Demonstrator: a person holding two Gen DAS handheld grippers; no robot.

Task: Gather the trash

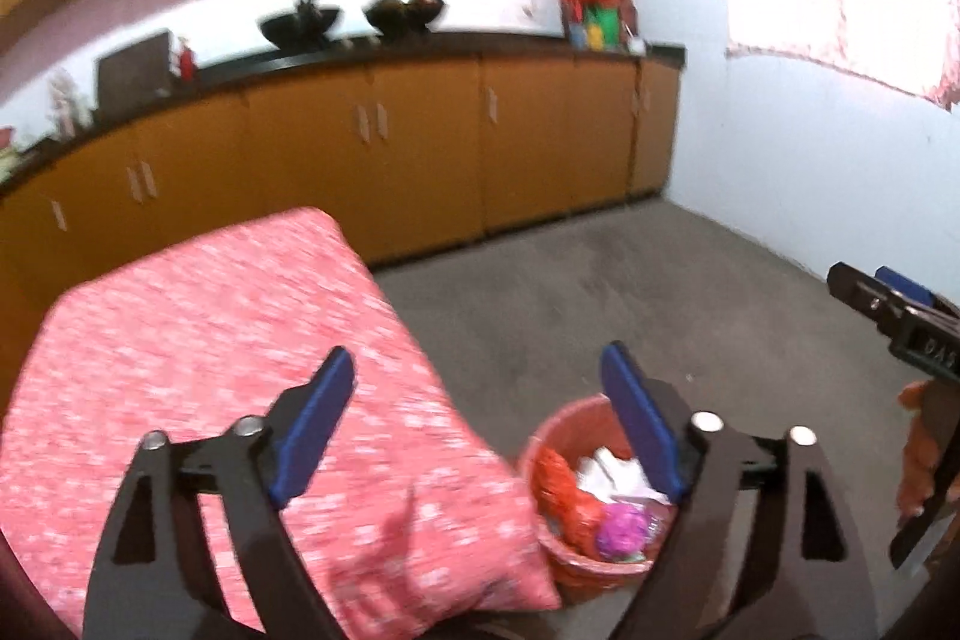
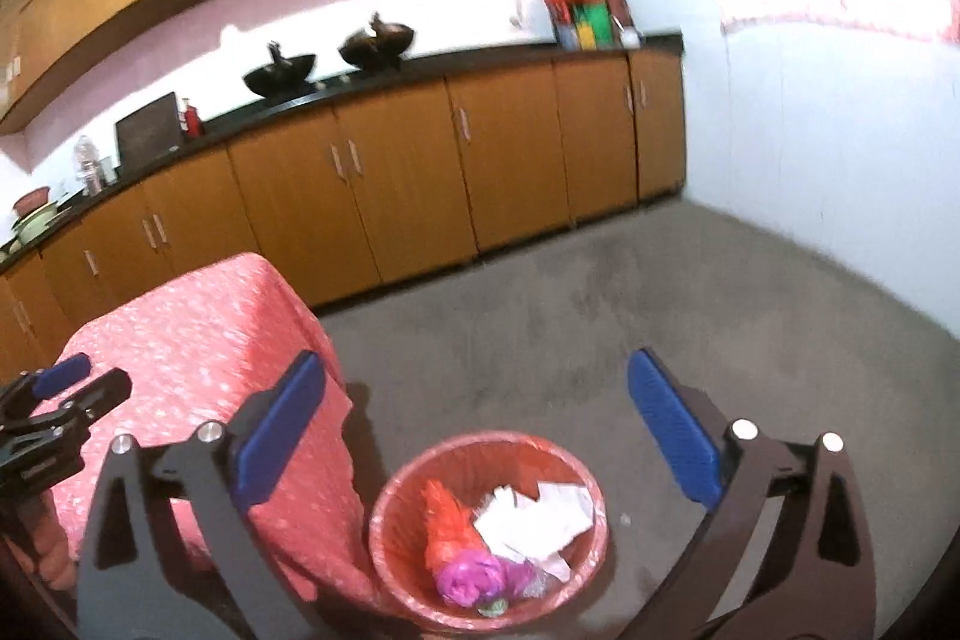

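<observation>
A red trash bin [image 2: 384, 532] stands on the grey floor beside a table under a pink patterned cloth [image 2: 198, 340]. The bin holds white crumpled paper [image 2: 528, 520], an orange-red wrapper [image 2: 447, 526] and a purple wrapper [image 2: 468, 577]. My right gripper [image 2: 474, 418] is open and empty above the bin. My left gripper [image 1: 480, 418] is open and empty over the table's right edge, with the bin [image 1: 543, 445] below its right finger. The right gripper's side shows at the right of the left wrist view [image 1: 900, 316].
Orange base cabinets [image 2: 420, 172] with a black counter run along the back wall, with dark bowls [image 2: 282, 73] and coloured items [image 2: 585, 10] on top. A white wall [image 2: 810, 160] stands to the right. Grey floor [image 2: 600, 310] lies between the bin and the cabinets.
</observation>
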